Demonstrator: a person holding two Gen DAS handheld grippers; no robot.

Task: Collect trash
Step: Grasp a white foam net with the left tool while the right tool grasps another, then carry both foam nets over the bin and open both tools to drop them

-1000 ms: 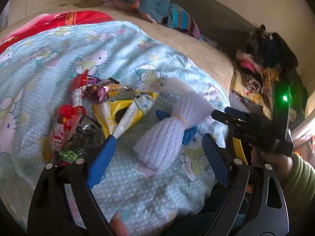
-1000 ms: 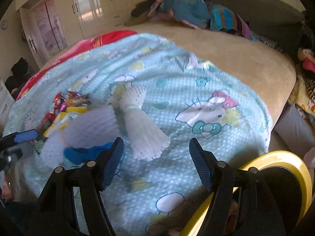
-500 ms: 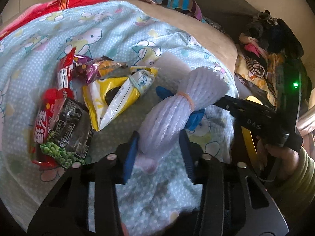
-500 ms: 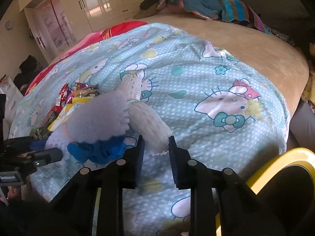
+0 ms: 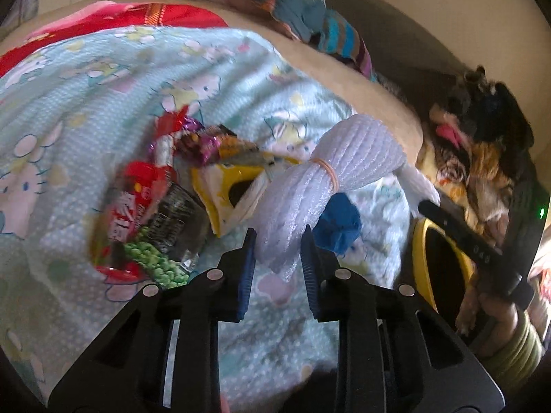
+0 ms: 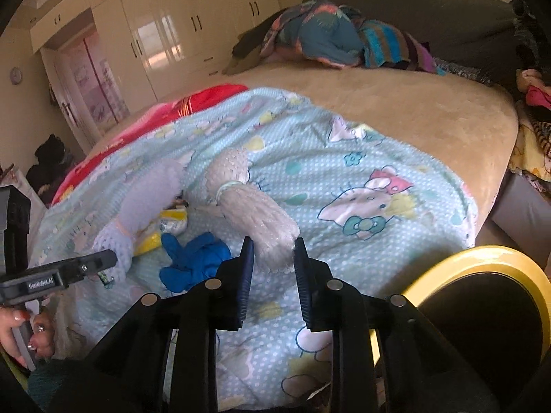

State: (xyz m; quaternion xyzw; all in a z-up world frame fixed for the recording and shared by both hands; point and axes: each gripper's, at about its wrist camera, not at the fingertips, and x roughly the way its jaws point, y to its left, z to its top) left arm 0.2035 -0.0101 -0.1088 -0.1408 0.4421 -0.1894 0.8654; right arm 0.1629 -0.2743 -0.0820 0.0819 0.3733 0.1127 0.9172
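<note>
Left wrist view: both grippers, left gripper [image 5: 278,241] and right gripper [image 6: 273,249], have just clamped their banded foam-net bundles [image 5: 320,186] [image 6: 255,213]; next, I judge, carry them to the yellow-rimmed bin [image 6: 482,258] at four o'clock.

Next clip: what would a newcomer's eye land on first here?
Probably the two sets of tongs, each pinching a bundle of foam netting: the left tongs grip the lavender foam bundle, the right tongs grip the white foam bundle. Both have just been closing. Left of the lavender bundle, bright snack wrappers litter the cartoon-cat blanket, and a yellow-rimmed bin waits at the bed's edge.
</note>
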